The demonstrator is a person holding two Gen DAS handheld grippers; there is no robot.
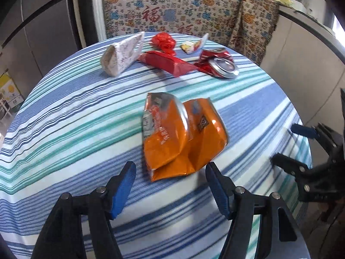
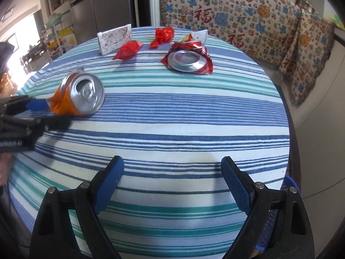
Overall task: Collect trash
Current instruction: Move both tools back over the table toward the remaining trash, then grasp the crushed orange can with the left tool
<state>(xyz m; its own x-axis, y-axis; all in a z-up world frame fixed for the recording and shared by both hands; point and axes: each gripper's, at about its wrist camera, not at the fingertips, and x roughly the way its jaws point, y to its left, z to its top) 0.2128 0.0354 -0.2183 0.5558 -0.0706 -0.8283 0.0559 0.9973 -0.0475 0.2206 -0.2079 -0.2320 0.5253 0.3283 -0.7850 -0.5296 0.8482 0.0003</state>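
A crushed orange can (image 1: 183, 136) lies on the striped tablecloth (image 1: 64, 118), its crumpled near end just ahead of and between my left gripper's (image 1: 170, 183) blue pads. Gaps show on both sides, so the gripper is open. In the right wrist view the same orange can (image 2: 79, 95) sits at the left with the left gripper (image 2: 48, 115) beside it. My right gripper (image 2: 172, 177) stands wide open over bare cloth with nothing between its fingers. It also shows at the right edge of the left wrist view, the right gripper (image 1: 287, 145) hanging over the table's rim.
Further back lie a flattened red can (image 2: 187, 59), a red wrapper (image 2: 128, 50), crumpled red plastic (image 2: 162, 35), a torn wrapper (image 2: 197, 35) and a white floral tissue pack (image 2: 114, 40). A patterned sofa cover (image 2: 237, 10) stands behind the round table, a fridge (image 2: 103, 2) at left.
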